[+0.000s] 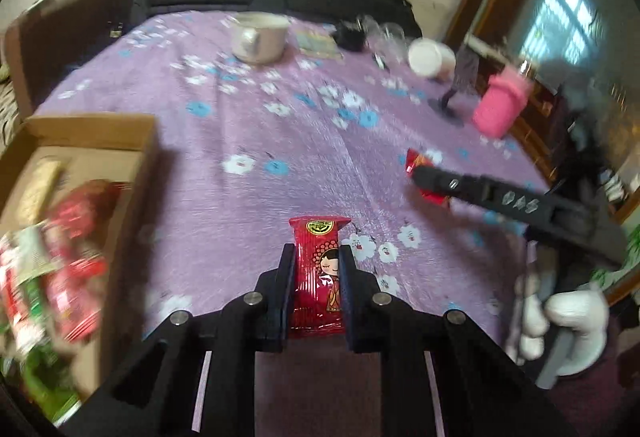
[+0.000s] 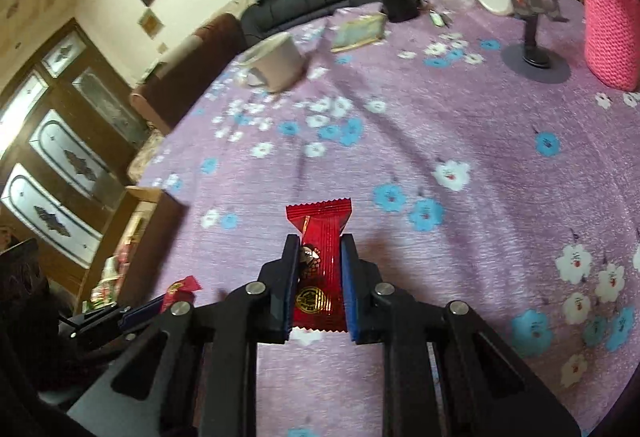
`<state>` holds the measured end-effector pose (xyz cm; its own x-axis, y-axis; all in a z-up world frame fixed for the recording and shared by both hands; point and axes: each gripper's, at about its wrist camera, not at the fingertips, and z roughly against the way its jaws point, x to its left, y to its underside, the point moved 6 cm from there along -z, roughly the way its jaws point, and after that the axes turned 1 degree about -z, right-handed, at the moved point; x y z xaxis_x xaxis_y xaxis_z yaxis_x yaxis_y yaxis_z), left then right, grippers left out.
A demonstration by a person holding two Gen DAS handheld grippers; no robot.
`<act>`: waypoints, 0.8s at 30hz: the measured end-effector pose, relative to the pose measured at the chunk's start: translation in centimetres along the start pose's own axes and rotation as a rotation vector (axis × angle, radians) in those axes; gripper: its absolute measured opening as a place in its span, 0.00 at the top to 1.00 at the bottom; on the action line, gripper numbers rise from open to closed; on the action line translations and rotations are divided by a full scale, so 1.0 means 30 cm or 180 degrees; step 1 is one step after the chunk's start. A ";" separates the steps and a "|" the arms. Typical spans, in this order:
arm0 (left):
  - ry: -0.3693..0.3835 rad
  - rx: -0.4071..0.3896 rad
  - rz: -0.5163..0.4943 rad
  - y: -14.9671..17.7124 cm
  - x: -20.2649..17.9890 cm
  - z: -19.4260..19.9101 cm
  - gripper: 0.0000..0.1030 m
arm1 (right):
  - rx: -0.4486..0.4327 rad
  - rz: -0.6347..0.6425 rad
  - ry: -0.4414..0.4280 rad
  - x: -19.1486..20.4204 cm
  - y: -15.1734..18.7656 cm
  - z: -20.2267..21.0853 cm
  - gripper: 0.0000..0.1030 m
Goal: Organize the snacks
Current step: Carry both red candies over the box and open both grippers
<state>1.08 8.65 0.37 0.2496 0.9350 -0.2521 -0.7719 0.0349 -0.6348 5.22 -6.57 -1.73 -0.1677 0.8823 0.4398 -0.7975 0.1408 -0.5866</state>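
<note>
Red foil snack packet with a cartoon figure [image 1: 318, 277] sits pinched between the pads of my left gripper [image 1: 317, 257], above the purple flowered tablecloth [image 1: 280, 125]. My right gripper [image 2: 320, 249] clamps a second red foil packet with a gold seal [image 2: 319, 269]. Further left, an open cardboard box [image 1: 136, 173] holds blurred red and green wrappers. Beyond stand a white mug [image 1: 260, 37] and a pink knitted bottle cover [image 1: 500, 105].

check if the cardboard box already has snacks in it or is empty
Not empty: the open cardboard box holds several red and green snack packets, blurred.
</note>
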 end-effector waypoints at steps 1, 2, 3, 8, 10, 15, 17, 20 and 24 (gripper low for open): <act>0.0007 -0.0055 0.0031 0.000 0.012 0.037 0.82 | -0.0007 0.0021 -0.0023 0.010 0.003 0.002 0.79; 0.0004 -0.0120 0.0073 0.000 0.032 0.080 0.82 | -0.0006 0.0042 -0.0057 0.022 0.008 0.002 0.79; -0.0015 -0.0188 0.0130 0.005 0.057 0.125 0.82 | 0.0005 0.0058 -0.0106 0.034 0.014 -0.001 0.79; -0.0274 -0.0461 0.0488 0.053 0.256 0.323 0.82 | 0.0033 0.0171 -0.0184 0.089 0.041 -0.014 0.79; -0.0359 -0.0516 0.0654 0.084 0.346 0.372 0.82 | 0.0054 0.0216 -0.0179 0.110 0.055 -0.025 0.79; -0.0530 -0.0516 0.1015 0.145 0.532 0.418 0.82 | 0.0064 0.0346 -0.0163 0.191 0.085 -0.021 0.79; -0.0591 -0.0491 0.1109 0.157 0.591 0.420 0.82 | 0.0082 0.0376 -0.0274 0.253 0.105 -0.007 0.79; -0.0653 -0.0448 0.1207 0.157 0.659 0.400 0.82 | 0.0205 0.0509 -0.0437 0.380 0.141 -0.020 0.79; -0.0802 -0.0405 0.1282 0.155 0.735 0.370 0.72 | 0.0370 0.0866 -0.0553 0.596 0.187 -0.077 0.79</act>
<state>-3.49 33.34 -0.03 -0.2154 0.9222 -0.3212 -0.6965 -0.3757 -0.6114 -0.91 11.04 1.26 -0.4716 0.7894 0.3930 -0.7690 -0.1501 -0.6213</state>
